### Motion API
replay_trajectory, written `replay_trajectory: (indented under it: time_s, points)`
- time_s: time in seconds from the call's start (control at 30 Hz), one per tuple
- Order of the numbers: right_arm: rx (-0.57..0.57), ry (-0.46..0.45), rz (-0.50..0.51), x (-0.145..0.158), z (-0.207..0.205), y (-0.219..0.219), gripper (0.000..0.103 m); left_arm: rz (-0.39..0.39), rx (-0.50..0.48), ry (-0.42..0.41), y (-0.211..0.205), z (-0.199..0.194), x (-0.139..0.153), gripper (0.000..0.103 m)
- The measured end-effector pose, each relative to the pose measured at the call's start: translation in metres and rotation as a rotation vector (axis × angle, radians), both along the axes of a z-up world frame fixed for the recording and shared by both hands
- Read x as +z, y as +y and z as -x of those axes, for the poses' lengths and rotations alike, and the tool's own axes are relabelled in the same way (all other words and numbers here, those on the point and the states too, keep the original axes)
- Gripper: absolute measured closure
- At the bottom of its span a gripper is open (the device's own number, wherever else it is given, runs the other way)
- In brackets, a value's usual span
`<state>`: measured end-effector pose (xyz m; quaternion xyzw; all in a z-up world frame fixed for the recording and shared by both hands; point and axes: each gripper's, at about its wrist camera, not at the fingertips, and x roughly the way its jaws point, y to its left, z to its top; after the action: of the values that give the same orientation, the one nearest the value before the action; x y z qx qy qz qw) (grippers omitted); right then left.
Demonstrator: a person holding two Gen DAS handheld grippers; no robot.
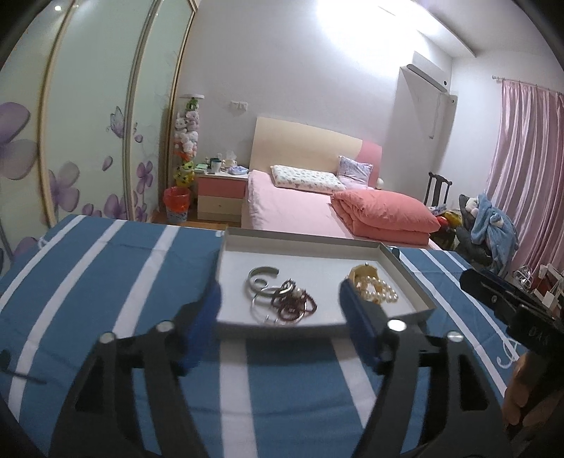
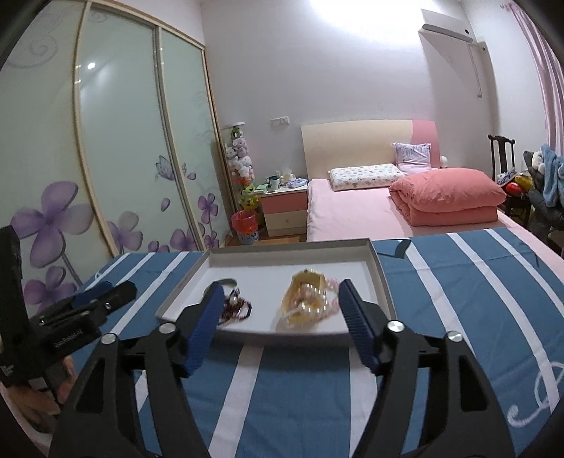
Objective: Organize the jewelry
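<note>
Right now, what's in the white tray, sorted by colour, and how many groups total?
In the white tray:
Silver: 1 cluster, an open cuff with rings; exact piece count unclear
Dark red-brown: 1 beaded tangle
Gold: 1 shell-like piece
Pearl: 1 beaded strand pile
Total: 4 colour groups

- Bright ceiling glare (image 1: 338,21) washes out the upper wall.
- Fisheye bends the wardrobe doors (image 2: 116,141); corners vignette black.
- Jewelry (image 2: 306,299) motion-blurred.
</note>
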<state>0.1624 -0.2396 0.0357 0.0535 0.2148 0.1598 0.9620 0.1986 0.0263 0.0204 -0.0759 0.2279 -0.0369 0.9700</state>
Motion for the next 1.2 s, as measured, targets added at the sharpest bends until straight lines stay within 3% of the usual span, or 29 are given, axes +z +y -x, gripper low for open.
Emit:
replay_trajectory:
  time_s: [0.23,0.43,0.8,1.2]
  points:
    - [0.002,-0.006,0.008,-0.007,0.032,-0.002,0.013,-0.038,0.015,-0.051,-0.002,0.047,0.001,0.008]
    - [-0.008,0.0,0.013,-0.017,0.05,-0.003,0.002,-0.076,0.031,-0.076,-0.009,0.068,-0.002,0.004]
    - [-0.096,0.022,0.045,-0.04,0.064,-0.009,0.002,-0.11,0.064,-0.058,-0.017,0.079,-0.019,0.004]
    - [-0.102,0.01,0.04,-0.038,0.069,-0.014,0.002,-0.114,0.079,-0.066,-0.017,0.087,-0.02,0.004]
